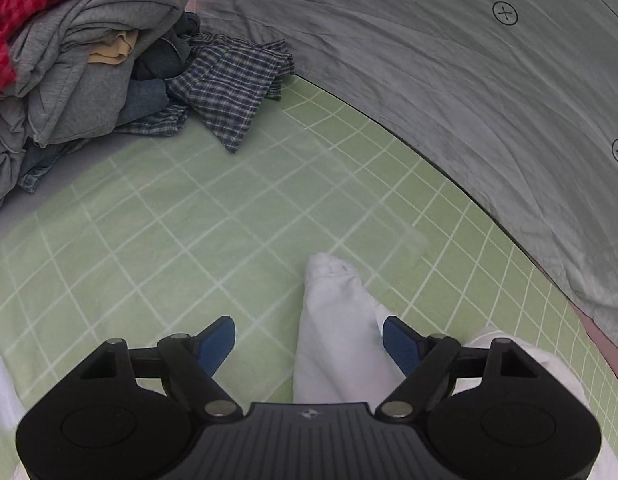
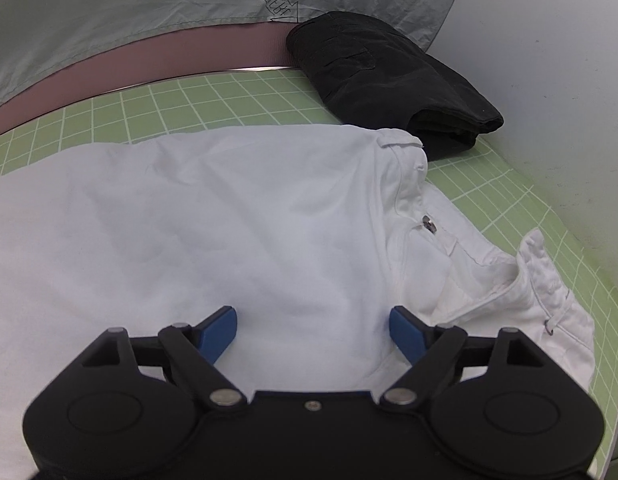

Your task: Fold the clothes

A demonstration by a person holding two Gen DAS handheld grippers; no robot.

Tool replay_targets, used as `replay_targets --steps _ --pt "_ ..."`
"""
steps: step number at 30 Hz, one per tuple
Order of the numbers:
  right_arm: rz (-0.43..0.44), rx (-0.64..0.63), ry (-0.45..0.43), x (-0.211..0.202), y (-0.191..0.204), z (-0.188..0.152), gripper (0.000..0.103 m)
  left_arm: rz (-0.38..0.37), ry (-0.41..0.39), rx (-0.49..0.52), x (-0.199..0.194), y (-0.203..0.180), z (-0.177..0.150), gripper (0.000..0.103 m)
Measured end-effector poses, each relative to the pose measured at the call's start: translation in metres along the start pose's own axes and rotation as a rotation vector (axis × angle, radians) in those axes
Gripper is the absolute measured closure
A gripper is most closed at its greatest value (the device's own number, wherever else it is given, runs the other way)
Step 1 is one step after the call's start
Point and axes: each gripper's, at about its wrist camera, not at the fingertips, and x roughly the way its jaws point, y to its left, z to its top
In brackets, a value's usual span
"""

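Note:
White trousers lie spread on the green grid mat, with the waistband and a metal button toward the right. My right gripper hovers open just above the seat area, blue pads wide apart. In the left wrist view a white trouser leg end lies on the mat and runs between my open left gripper's fingers, nearer the right pad. Nothing is clamped by either gripper.
A heap of unfolded clothes, grey, red check and blue plaid, sits at the mat's far left. A folded black garment lies at the far right corner. A grey printed sheet hangs behind the table.

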Motion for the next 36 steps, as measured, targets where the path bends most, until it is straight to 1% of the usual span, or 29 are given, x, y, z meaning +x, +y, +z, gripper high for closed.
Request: replay_targets --steps 1,2,3,4,5,6,7,8,10,12,15,16,18,19,20,22,23,24,27,29,30,33,36 --pt "0.000 0.008 0.001 0.000 0.000 0.001 0.018 0.007 0.007 0.009 0.005 -0.004 0.002 0.024" --pt "0.002 0.013 0.002 0.001 0.000 0.001 0.018 0.014 0.009 0.023 0.008 -0.007 0.002 0.031" --pt "0.003 0.016 0.003 0.001 0.000 0.001 0.018 0.009 0.011 0.040 0.009 -0.010 0.001 0.045" --pt "0.005 0.015 0.002 0.000 0.000 0.001 0.018 -0.003 0.013 0.057 0.009 -0.013 0.001 0.054" --pt "0.006 0.012 0.000 -0.001 0.000 0.000 0.018 -0.019 0.019 0.067 0.008 -0.016 0.000 0.081" --pt "0.006 0.009 -0.004 -0.001 0.000 -0.001 0.018 -0.036 0.023 0.072 0.005 -0.019 0.000 0.097" --pt "0.006 0.005 -0.009 -0.002 0.000 -0.002 0.018 -0.051 0.005 0.081 -0.001 -0.022 0.000 0.098" --pt "0.007 0.002 -0.015 -0.003 0.000 -0.003 0.018 -0.066 -0.018 0.090 -0.008 -0.025 0.000 0.100" --pt "0.009 -0.005 -0.027 -0.004 0.000 -0.006 0.018 -0.097 -0.089 0.112 -0.031 -0.032 0.002 0.101" --pt "0.012 -0.010 -0.033 -0.005 -0.001 -0.008 0.018 -0.139 -0.164 0.106 -0.063 -0.034 0.005 0.101" --pt "0.019 -0.019 -0.042 -0.007 -0.004 -0.012 0.018 -0.210 -0.314 0.094 -0.118 -0.017 0.004 0.101" --pt "0.021 -0.025 -0.046 -0.007 -0.004 -0.014 0.018 -0.220 -0.356 0.095 -0.133 -0.008 0.001 0.101" --pt "0.024 -0.033 -0.055 -0.009 -0.005 -0.017 0.018 -0.176 -0.426 0.101 -0.157 0.007 -0.010 0.100" --pt "0.025 -0.035 -0.059 -0.010 -0.005 -0.019 0.018 -0.126 -0.437 0.110 -0.161 0.016 -0.018 0.100" --pt "0.028 -0.036 -0.063 -0.010 -0.005 -0.020 0.018 -0.069 -0.421 0.121 -0.158 0.025 -0.027 0.100" --pt "0.024 -0.035 -0.068 -0.011 -0.004 -0.020 0.018 0.039 -0.309 0.093 -0.135 0.048 -0.048 0.099" --pt "0.021 -0.034 -0.068 -0.011 -0.004 -0.020 0.018 0.076 -0.239 0.073 -0.120 0.060 -0.057 0.098" --pt "0.018 -0.033 -0.067 -0.011 -0.003 -0.019 0.018 0.098 -0.190 0.055 -0.110 0.071 -0.064 0.094" --pt "0.016 -0.035 -0.060 -0.011 -0.002 -0.017 0.018 0.156 -0.056 0.000 -0.082 0.101 -0.086 0.091" --pt "0.021 -0.037 -0.056 -0.012 -0.002 -0.016 0.018 0.118 -0.047 -0.056 -0.079 0.112 -0.090 0.089" --pt "0.024 -0.039 -0.054 -0.012 -0.002 -0.016 0.018 0.102 -0.050 -0.088 -0.079 0.118 -0.090 0.084" --pt "0.031 -0.043 -0.047 -0.013 -0.002 -0.014 0.018 0.096 -0.061 -0.078 -0.074 0.117 -0.087 0.071" --pt "0.039 -0.047 -0.041 -0.014 -0.002 -0.012 0.018 0.108 -0.038 -0.067 -0.060 0.114 -0.085 0.071"
